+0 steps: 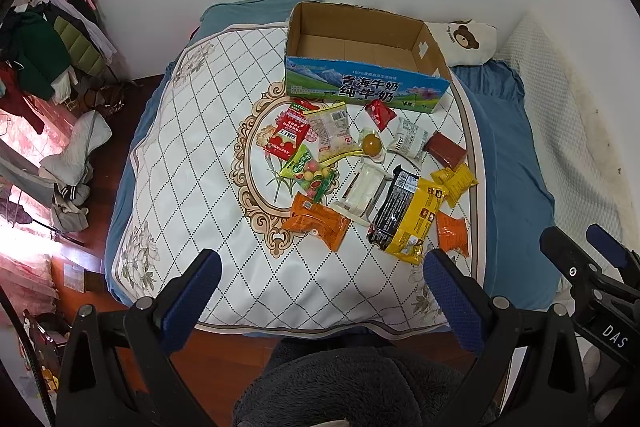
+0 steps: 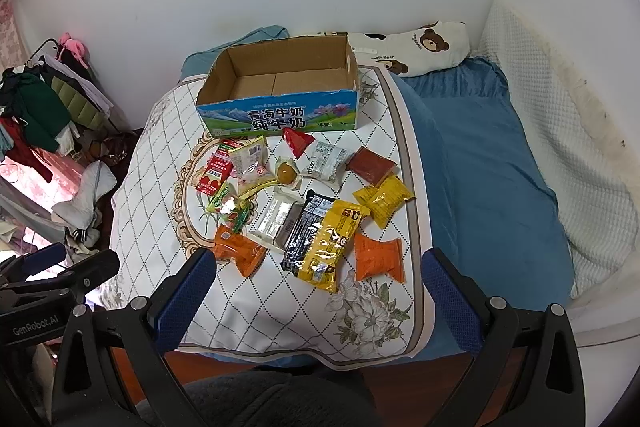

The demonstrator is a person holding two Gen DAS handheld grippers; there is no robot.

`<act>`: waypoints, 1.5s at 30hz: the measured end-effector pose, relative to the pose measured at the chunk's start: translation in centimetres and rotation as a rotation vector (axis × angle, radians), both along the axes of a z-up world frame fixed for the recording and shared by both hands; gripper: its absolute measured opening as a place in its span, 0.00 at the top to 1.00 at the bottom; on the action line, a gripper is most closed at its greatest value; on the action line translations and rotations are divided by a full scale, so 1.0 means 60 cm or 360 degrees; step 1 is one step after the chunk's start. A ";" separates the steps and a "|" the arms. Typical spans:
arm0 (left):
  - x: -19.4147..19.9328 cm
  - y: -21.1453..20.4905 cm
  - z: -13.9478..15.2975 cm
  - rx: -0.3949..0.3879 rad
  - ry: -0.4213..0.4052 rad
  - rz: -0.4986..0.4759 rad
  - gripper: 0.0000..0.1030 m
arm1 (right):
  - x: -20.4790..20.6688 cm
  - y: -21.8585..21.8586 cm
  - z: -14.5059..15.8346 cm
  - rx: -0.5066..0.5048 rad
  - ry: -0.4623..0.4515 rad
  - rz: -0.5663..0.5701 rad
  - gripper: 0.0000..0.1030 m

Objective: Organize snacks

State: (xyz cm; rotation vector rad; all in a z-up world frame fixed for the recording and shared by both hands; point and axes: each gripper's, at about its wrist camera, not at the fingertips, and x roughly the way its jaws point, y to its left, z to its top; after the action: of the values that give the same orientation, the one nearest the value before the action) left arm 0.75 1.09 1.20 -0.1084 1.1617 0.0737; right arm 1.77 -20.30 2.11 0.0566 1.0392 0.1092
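An open, empty cardboard milk box (image 1: 362, 89) (image 2: 280, 115) stands at the far side of a patterned white cloth (image 1: 192, 163) (image 2: 160, 163) on the bed. Several snack packets lie in front of it: a black-and-yellow pack (image 1: 408, 213) (image 2: 322, 237), orange packs (image 1: 316, 221) (image 2: 378, 257), a red pack (image 1: 286, 135) (image 2: 214, 175), a yellow pack (image 1: 456, 183) (image 2: 382, 197), a brown block (image 1: 446, 149) (image 2: 372, 165). My left gripper (image 1: 322, 269) is open and empty, above the cloth's near edge. My right gripper (image 2: 318, 269) is open and empty, just short of the packets.
A blue sheet (image 1: 508, 155) (image 2: 480, 167) covers the bed to the right, with a bear pillow (image 1: 464, 41) (image 2: 420, 47) by the wall. A clothes rack (image 1: 52, 47) (image 2: 44, 103) and piled clothes stand on the left over a wooden floor.
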 end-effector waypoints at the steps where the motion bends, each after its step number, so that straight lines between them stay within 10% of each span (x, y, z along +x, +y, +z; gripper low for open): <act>1: 0.000 0.000 0.000 -0.0001 0.0000 0.0000 0.00 | 0.000 0.000 0.000 0.0004 0.0000 -0.0001 0.00; 15: 0.021 0.021 -0.054 0.0024 0.0056 0.0072 0.00 | 0.029 -0.001 -0.049 0.0084 0.0074 -0.0080 0.00; 26: 0.127 0.078 -0.263 0.0108 0.0324 0.0247 0.00 | 0.168 0.025 -0.257 0.0091 0.0309 -0.0209 0.00; 38: 0.201 0.125 -0.498 -0.0672 0.0801 0.0664 0.16 | 0.268 0.015 -0.516 0.0107 0.0677 -0.0408 0.01; 45: 0.213 0.076 -0.536 -0.0529 0.0831 0.0520 0.47 | 0.283 0.041 -0.570 0.0082 0.0677 -0.0317 0.17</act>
State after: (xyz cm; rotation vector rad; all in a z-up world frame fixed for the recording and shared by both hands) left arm 13.52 5.66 -30.98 -0.6019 1.6627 0.2056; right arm 18.73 -17.81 -32.07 0.2370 1.4486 -0.0607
